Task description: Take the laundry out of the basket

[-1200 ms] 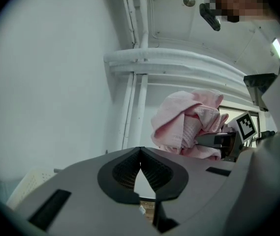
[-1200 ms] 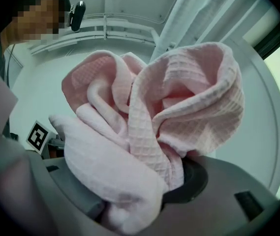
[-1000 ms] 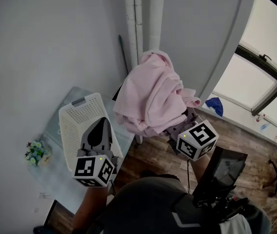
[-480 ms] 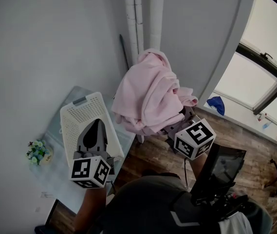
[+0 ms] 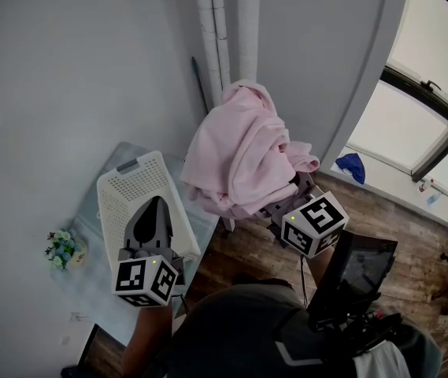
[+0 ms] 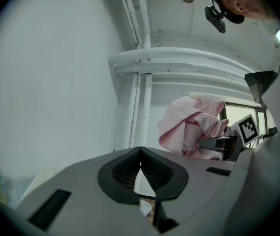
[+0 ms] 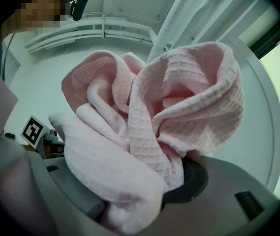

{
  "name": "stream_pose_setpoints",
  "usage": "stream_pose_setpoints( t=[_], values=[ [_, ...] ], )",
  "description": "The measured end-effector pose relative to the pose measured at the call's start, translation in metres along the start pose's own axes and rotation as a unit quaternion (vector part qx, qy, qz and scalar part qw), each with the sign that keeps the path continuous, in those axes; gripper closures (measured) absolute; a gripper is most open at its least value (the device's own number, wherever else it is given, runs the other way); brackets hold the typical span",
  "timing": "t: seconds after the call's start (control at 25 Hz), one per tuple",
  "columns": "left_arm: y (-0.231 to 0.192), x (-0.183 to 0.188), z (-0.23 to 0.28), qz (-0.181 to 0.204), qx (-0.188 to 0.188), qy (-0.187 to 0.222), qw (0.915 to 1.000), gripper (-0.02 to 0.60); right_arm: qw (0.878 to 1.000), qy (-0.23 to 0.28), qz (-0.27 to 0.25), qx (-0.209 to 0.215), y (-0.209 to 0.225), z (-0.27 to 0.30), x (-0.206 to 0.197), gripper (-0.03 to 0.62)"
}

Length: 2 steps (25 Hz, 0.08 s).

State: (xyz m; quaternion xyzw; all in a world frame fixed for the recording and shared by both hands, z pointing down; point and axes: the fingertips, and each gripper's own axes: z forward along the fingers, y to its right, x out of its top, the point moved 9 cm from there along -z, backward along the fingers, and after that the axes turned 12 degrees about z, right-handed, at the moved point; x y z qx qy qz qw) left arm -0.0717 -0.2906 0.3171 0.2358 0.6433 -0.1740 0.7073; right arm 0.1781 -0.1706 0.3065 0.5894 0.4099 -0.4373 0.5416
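Since a second ago the left gripper (image 5: 156, 211) has slipped slightly lower in the head view, jaws together and empty, over the white basket (image 5: 133, 181). The right gripper (image 5: 280, 201) clamps the pink towel (image 5: 243, 152), which is bunched above it, right of the basket and clear of it

Left gripper (image 5: 155, 205) slightly lower, leftward.
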Motion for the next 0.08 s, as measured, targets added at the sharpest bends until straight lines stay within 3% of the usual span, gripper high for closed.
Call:
stream_pose_setpoints(
  t=[0.08],
  values=[
    [0.001, -0.001, -0.0003, -0.002, 0.001, 0.001, 1.0, 0.572, 1.0, -0.002, -0.004, 0.001, 0.0009, 0.0009, 0.0012, 0.304]
  ],
)
